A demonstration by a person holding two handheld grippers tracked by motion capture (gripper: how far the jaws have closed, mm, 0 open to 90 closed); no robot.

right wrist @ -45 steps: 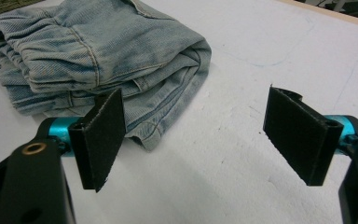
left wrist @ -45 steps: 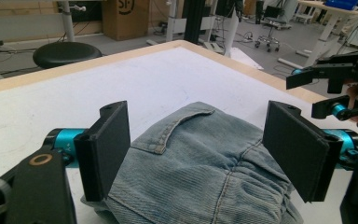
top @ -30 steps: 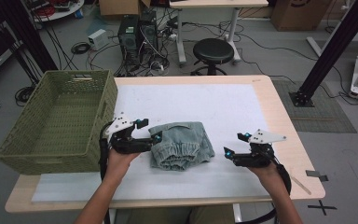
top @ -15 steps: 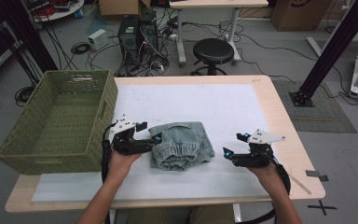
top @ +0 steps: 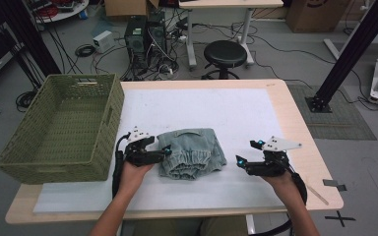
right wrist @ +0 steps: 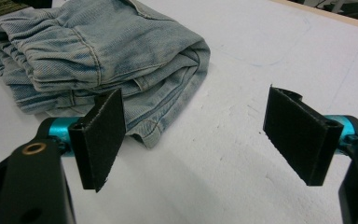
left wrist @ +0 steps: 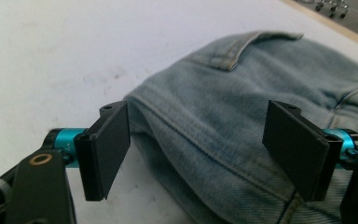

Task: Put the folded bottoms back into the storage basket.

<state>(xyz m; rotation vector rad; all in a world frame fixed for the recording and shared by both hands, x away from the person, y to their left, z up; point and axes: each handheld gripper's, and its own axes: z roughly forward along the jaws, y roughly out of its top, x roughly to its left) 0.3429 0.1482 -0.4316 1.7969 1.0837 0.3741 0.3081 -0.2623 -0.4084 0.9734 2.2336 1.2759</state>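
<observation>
Folded light-blue denim garment [top: 191,152] with an elasticated waistband lies on the white sheet [top: 216,110] covering the wooden table [top: 295,118], near the front edge, roughly midway between the two hands. Folded bundle is a compact stack, slightly wider across the table than deep; gathered waistband faces the person, a belt loop or tab sits at the far edge.

Left gripper [top: 165,153]: jaws wide apart, nothing between the pads. In the left gripper view its black pads [left wrist: 109,140] straddle the seamed left edge of the denim [left wrist: 223,140], the cloth already running in between them. In the high view its tips touch or all but touch the bundle's left side.

Right gripper [top: 239,162]: jaws also wide, empty. It sits apart from the bundle's right side; in the right gripper view the folded corner [right wrist: 154,126] lies ahead and off to one side.

Key relation: garment lies directly ahead of the left gripper, which is clearly the nearer. Judgement: a left-hand pinch on the edge looks ready; the right must close in first.

Woven olive-green rectangular basket [top: 61,125] stands empty off the table's left end, just beside the left hand, likely destination.
</observation>
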